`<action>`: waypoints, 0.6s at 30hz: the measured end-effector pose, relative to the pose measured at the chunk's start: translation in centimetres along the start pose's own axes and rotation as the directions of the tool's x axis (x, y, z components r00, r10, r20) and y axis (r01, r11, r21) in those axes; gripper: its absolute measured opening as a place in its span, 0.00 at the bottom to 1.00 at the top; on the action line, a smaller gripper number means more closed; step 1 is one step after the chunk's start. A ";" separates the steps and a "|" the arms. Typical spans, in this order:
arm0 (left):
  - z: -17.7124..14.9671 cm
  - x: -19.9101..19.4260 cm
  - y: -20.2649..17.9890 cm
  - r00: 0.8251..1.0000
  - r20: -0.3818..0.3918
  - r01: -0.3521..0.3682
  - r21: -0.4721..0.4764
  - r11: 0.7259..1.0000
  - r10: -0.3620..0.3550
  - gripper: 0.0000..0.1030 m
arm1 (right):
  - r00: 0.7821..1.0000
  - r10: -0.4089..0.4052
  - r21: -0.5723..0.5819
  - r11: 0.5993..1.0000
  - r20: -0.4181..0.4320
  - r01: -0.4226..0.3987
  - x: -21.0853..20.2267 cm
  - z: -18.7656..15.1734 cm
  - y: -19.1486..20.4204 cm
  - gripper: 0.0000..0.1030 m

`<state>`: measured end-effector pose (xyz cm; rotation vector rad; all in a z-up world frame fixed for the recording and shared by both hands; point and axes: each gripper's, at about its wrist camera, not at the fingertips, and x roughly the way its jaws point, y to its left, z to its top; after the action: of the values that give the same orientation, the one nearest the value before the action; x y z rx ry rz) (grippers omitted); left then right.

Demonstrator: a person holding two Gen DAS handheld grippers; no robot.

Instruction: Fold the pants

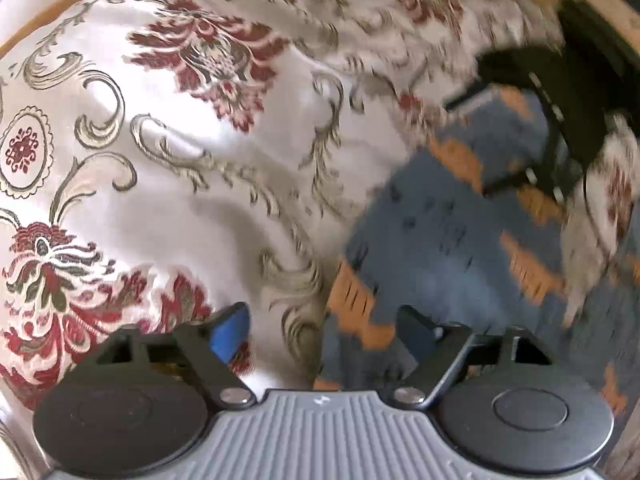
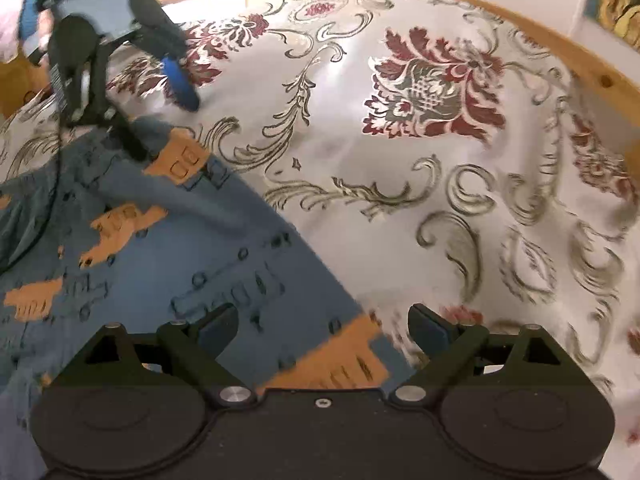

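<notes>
A pair of blue pants (image 2: 168, 256) printed with orange vehicle shapes lies spread on a shiny cream cloth (image 2: 360, 152) patterned with dark red flowers and grey-green scrolls, and a wooden edge (image 2: 560, 64) curves along the far side of that cloth. In the right wrist view, the right gripper (image 2: 322, 326) hovers low over the garment with its two fingers spread wide apart and nothing between them; an orange patch at the edge of the pants sits directly between and just ahead of the fingertips, the blue fabric stretches away ahead and to the left of this gripper, and bare cloth lies to its right. Far ahead and to the left of it, the left gripper (image 2: 160, 100) is seen from outside, one blue-padded finger over the cloth and the other finger over the far end of the pants (whether either finger touches the fabric cannot be told). In the left wrist view, heavily blurred on the right-hand side, that left gripper shows its own fingers also spread apart and empty, the left fingertip over patterned cloth and the right fingertip over blue fabric. The pants fill the area ahead and to its right, where the dark frame of the right gripper shows as a smear.
</notes>
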<state>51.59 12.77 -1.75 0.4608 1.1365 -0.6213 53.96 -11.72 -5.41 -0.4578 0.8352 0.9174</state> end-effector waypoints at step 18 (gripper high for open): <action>-0.3 1.3 -0.8 0.991 -0.079 -0.113 -0.009 0.994 0.112 0.05 | 0.989 0.069 -0.035 0.997 -0.130 -0.074 3.6 1.8 -0.3 0.00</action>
<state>51.20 12.04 -3.04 0.5380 1.1797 -0.5007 56.21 -8.88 -7.22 -0.5289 0.9567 0.9798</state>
